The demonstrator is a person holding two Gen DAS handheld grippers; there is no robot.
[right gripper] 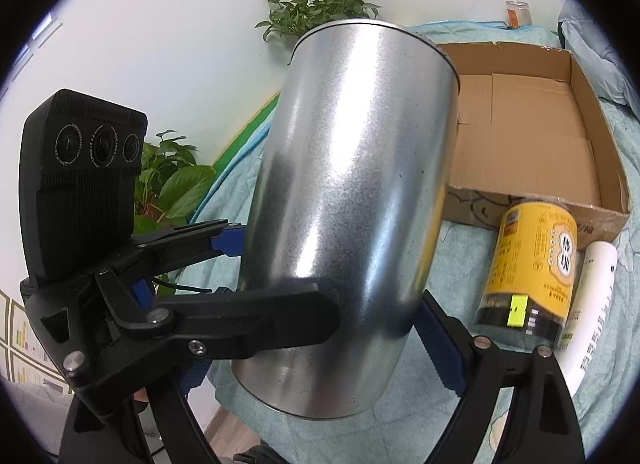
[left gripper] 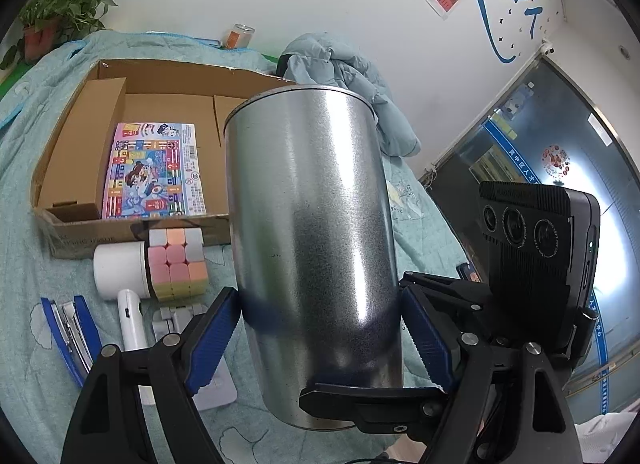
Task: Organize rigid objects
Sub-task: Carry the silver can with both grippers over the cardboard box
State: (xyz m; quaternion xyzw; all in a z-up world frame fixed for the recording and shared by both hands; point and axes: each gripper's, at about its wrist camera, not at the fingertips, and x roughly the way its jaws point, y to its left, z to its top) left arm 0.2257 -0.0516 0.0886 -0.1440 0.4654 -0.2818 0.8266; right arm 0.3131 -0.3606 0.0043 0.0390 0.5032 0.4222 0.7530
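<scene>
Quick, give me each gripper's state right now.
Left gripper: shut on the metal can, blue pads on both sides.
Right gripper: also shut on the metal can, gripping its lower part.

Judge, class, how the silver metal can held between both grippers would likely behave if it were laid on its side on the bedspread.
The metal can is round and smooth, so it would probably roll. Its shiny wall looks slippery against the fingers. It seems rigid and unlikely to flex.

A bed covered with a light blue-green quilt (left gripper: pixel 24 192) carries everything. Beyond the claw lies an open cardboard box (left gripper: pixel 76 144). Left of the claw lie a pastel cube (left gripper: pixel 176 264), a white device (left gripper: pixel 120 272) and a blue stapler (left gripper: pixel 70 328).
</scene>
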